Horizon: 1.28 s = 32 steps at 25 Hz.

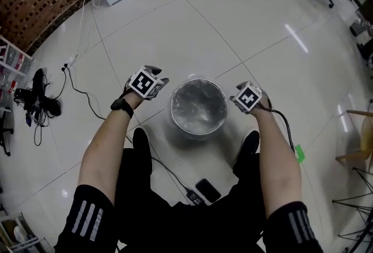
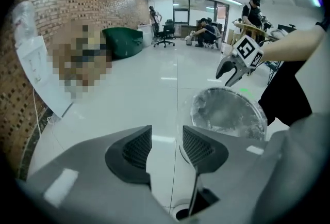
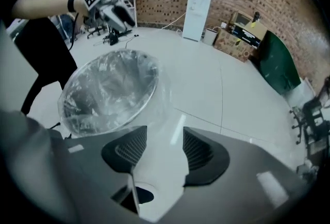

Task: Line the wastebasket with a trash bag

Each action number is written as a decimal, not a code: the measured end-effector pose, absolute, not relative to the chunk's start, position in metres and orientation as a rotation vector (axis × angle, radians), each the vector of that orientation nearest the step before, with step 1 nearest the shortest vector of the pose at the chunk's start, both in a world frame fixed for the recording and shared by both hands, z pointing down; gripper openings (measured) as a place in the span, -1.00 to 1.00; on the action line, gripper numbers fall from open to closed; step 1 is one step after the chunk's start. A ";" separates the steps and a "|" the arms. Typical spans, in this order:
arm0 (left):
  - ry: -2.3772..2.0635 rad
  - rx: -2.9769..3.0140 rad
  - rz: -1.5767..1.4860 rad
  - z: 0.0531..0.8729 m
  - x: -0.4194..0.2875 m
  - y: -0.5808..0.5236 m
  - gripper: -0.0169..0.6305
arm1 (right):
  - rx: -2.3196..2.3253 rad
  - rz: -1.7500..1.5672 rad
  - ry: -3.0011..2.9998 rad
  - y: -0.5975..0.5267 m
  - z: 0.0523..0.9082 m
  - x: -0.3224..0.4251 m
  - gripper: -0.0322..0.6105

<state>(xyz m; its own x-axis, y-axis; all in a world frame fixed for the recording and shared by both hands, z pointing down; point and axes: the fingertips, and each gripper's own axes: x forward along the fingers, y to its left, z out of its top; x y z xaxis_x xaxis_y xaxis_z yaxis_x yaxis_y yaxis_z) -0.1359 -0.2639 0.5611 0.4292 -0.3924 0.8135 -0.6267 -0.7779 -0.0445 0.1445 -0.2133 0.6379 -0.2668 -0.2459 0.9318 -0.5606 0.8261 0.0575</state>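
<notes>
A: Looking down from the head view, where's the basket (image 1: 198, 120)?

B: On the floor (image 1: 245, 24), just ahead of the person's shoes (image 1: 140, 144). The clear bag (image 1: 201, 100) sits inside it, edge folded over the rim.

A: And the left claw (image 2: 167, 148)?

B: Jaws apart, with only floor in the gap. It hangs at the basket's left, above the rim. In its own view the basket lies ahead and to the right, untouched.

A: The right claw (image 3: 165, 150)?

B: Jaws wide apart, nothing pinched. It hangs at the basket's right, near the rim. The bag's loose film down the basket's side shows through the gap, clear of both pads.
</notes>
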 end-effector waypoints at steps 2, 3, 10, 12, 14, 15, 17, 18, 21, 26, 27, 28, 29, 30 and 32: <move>-0.894 2.476 1.229 0.533 -0.129 -0.255 -0.38 | 0.645 0.315 -1.824 -0.207 0.630 0.152 -0.19; -0.893 2.504 1.211 0.520 -0.125 -0.250 -0.39 | 0.682 0.294 -1.849 -0.209 0.619 0.149 -0.19; -0.997 2.668 1.171 0.457 -0.104 -0.214 -0.64 | 0.800 0.107 -2.132 -0.202 0.508 0.100 -0.20; -0.997 2.689 1.147 0.450 -0.098 -0.202 -0.65 | 0.811 0.051 -2.192 -0.193 0.478 0.086 -0.26; -1.009 2.712 1.123 0.443 -0.093 -0.189 -0.69 | 0.806 0.005 -2.240 -0.181 0.454 0.074 -0.46; -1.023 2.725 1.102 0.438 -0.091 -0.184 -0.74 | 0.801 -0.016 -2.260 -0.173 0.445 0.070 -0.58; -1.061 2.743 1.034 0.427 -0.087 -0.176 -0.83 | 0.794 -0.058 -2.282 -0.159 0.430 0.064 -0.75; -1.079 2.743 0.994 0.422 -0.086 -0.173 -0.90 | 0.792 -0.076 -2.293 -0.153 0.424 0.062 -0.84; -1.087 2.726 0.914 0.417 -0.083 -0.165 -0.96 | 0.790 -0.066 -2.370 -0.138 0.410 0.056 -0.88; -1.023 2.746 0.843 0.406 -0.071 -0.155 -0.96 | 0.833 0.105 -2.459 -0.129 0.411 0.056 -0.88; -1.003 2.747 0.828 0.405 -0.068 -0.154 -0.96 | 0.828 0.140 -2.476 -0.128 0.413 0.054 -0.88; -0.987 2.753 0.821 0.406 -0.066 -0.153 -0.96 | 0.820 0.172 -2.492 -0.127 0.416 0.051 -0.88; -0.975 2.764 0.825 0.408 -0.064 -0.153 -0.97 | 0.810 0.199 -2.505 -0.127 0.420 0.048 -0.88; -0.961 2.774 0.841 0.411 -0.062 -0.154 -0.96 | 0.798 0.217 -2.517 -0.127 0.422 0.045 -0.88; -0.901 2.762 0.887 0.420 -0.057 -0.152 -0.96 | 0.768 0.206 -2.539 -0.129 0.423 0.037 -0.88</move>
